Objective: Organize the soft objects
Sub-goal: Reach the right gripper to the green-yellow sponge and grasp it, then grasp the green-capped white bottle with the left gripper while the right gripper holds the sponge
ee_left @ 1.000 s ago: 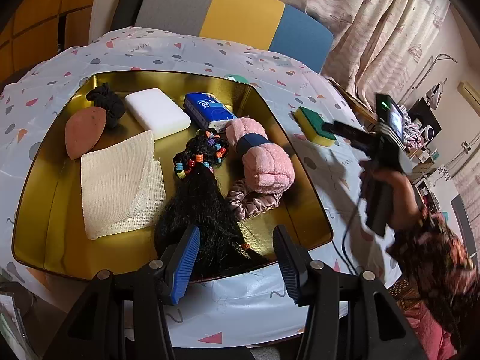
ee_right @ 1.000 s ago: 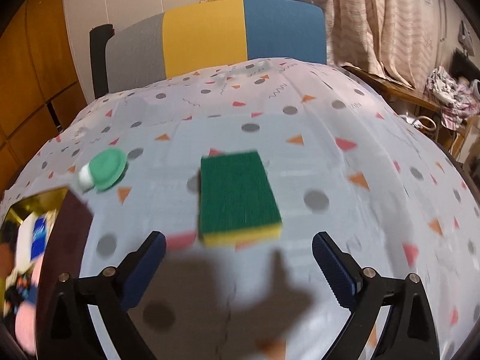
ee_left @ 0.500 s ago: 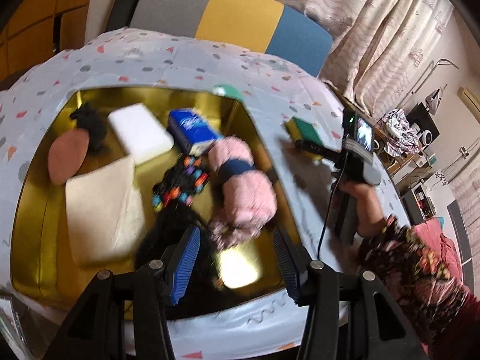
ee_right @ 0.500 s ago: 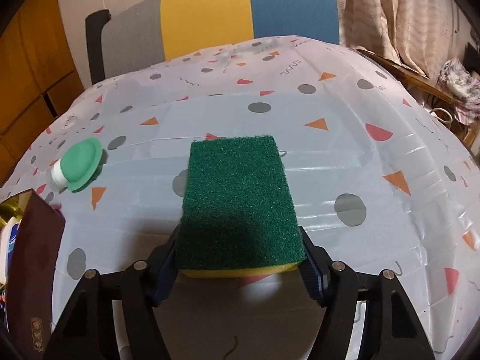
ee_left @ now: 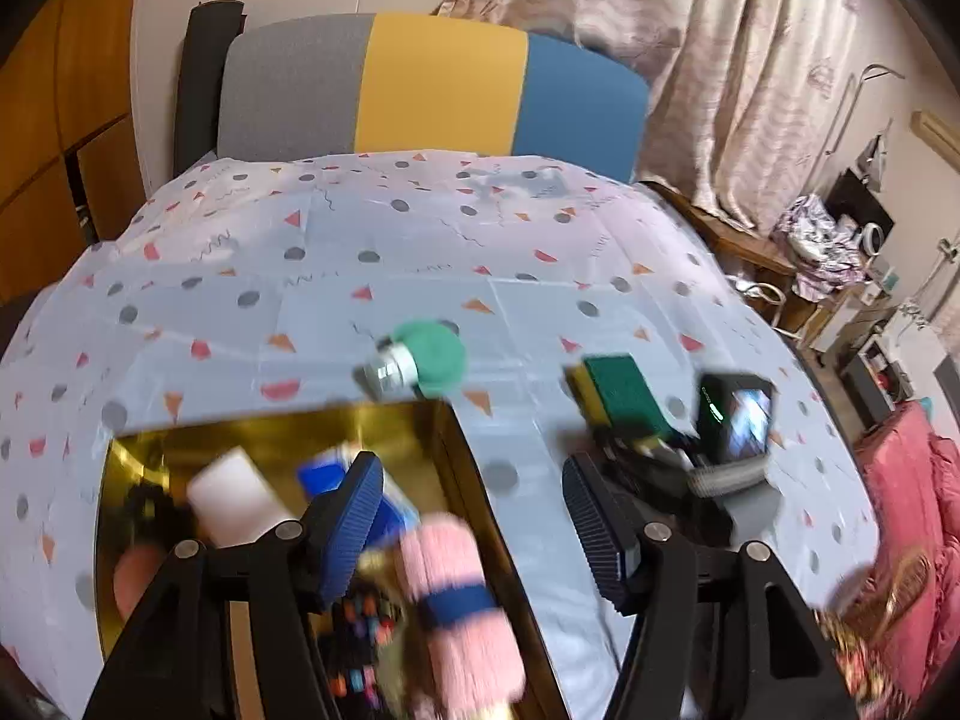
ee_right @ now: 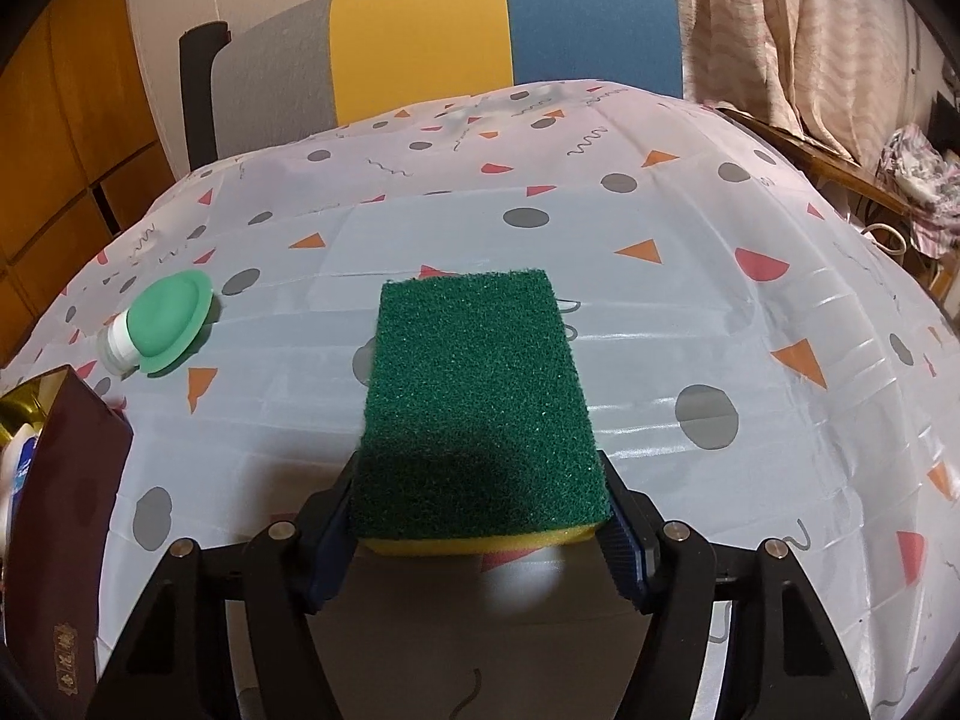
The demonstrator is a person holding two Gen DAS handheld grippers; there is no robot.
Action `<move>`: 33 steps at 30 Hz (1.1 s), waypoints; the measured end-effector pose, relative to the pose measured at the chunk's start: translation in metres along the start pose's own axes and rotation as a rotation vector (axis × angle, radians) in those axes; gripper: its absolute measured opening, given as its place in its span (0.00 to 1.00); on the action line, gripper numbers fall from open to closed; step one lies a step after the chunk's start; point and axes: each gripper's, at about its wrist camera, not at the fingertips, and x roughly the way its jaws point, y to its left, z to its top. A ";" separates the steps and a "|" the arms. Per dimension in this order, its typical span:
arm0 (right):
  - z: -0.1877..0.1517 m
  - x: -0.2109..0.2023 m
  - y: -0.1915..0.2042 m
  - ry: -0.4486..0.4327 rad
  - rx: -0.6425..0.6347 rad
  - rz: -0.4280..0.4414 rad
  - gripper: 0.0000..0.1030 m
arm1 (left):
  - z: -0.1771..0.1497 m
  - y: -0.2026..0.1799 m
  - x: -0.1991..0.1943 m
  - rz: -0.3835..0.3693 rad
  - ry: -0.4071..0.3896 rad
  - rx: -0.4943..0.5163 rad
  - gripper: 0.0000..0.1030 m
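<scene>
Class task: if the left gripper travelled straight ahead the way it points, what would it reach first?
Probably the green silicone-capped small bottle lying on the patterned tablecloth beyond the gold tray. The open left gripper points roughly there; depth is unclear.

Surface [ee_right: 660, 324]: white plastic cloth printed with grey dots and orange and red triangles. Directly on it: gold rectangular tray [ee_left: 474, 468] at left; green silicone cap on white bottle [ee_right: 165, 324] lying just beyond tray's corner; green-topped yellow sponge [ee_right: 480, 396] to its right.
</scene>
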 end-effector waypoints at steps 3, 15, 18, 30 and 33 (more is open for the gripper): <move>0.000 -0.001 -0.002 -0.005 0.011 0.011 0.68 | 0.021 -0.004 0.029 0.032 0.037 0.040 0.64; -0.002 -0.002 -0.007 -0.019 0.039 0.047 0.69 | 0.070 -0.009 0.161 0.162 0.233 0.210 0.67; -0.002 -0.002 -0.008 -0.021 0.046 0.055 0.69 | 0.073 -0.002 0.186 0.198 0.286 0.236 0.67; -0.002 -0.002 -0.010 -0.025 0.056 0.068 0.69 | 0.059 0.001 0.228 0.193 0.371 0.274 0.73; -0.002 -0.002 -0.010 -0.025 0.056 0.068 0.69 | 0.057 0.000 0.227 0.200 0.356 0.262 0.72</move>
